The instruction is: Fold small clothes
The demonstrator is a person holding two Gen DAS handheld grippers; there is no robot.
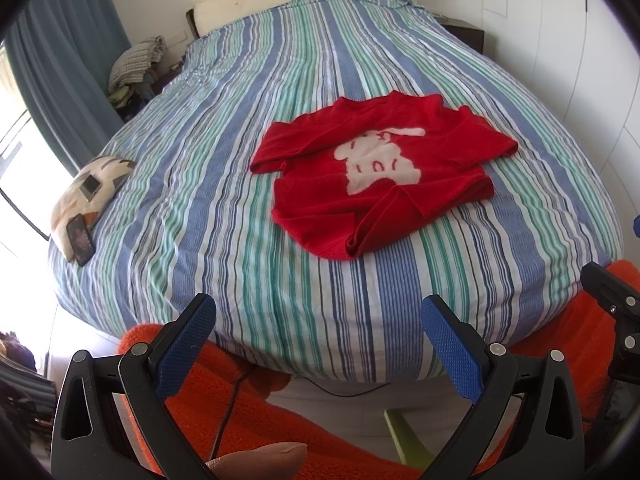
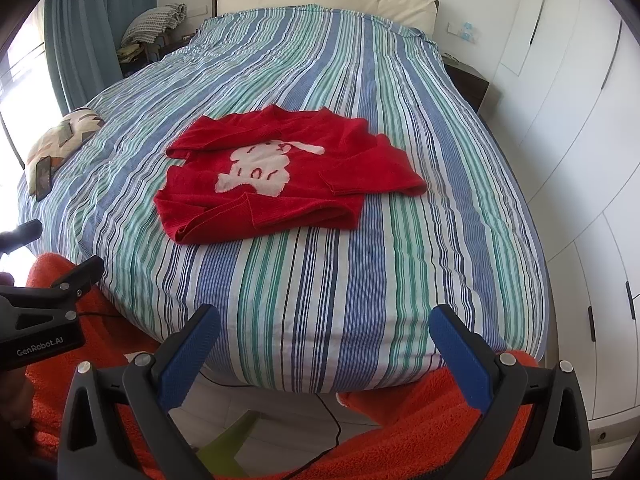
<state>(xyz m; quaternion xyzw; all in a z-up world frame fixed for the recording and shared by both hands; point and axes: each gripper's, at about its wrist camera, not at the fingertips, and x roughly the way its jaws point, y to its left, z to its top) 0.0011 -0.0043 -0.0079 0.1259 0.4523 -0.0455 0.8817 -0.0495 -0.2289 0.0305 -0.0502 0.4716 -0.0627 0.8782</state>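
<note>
- Nearest, the left tool (image 1: 318,320) hangs over the foot edge of the bed with its two blue-padded fingers (image 1: 186,344) spread wide apart and nothing between them.
- The right tool (image 2: 324,330) hangs the same way just off that edge, its blue pads (image 2: 460,356) also wide apart and empty; the black body of the left tool shows at the left side of the right wrist view.
- Below both tools lies fuzzy orange fabric (image 2: 420,412), and a thin black cable (image 2: 334,416) runs over the pale floor between its two parts.
- The wide bed with the blue, green and white striped cover (image 1: 280,240) fills the middle of both views.
- The small red knitted sweater with a white animal figure (image 2: 280,176) lies flat on the cover, toward the foot of the bed and well clear of both tools. Its sleeves are partly folded in over the body, and its lower hem is turned up at one corner.
- At the bed's left edge a patterned cream cushion (image 1: 90,196) rests on the cover, with a dark phone (image 1: 81,240) leaning on its near end.
- Beyond the sweater the cover runs to a cream padded headboard (image 2: 324,0).
- White wardrobe doors (image 2: 580,120) stand to the right of the bed, and a blue-grey curtain (image 1: 68,60) hangs to its left.
</note>
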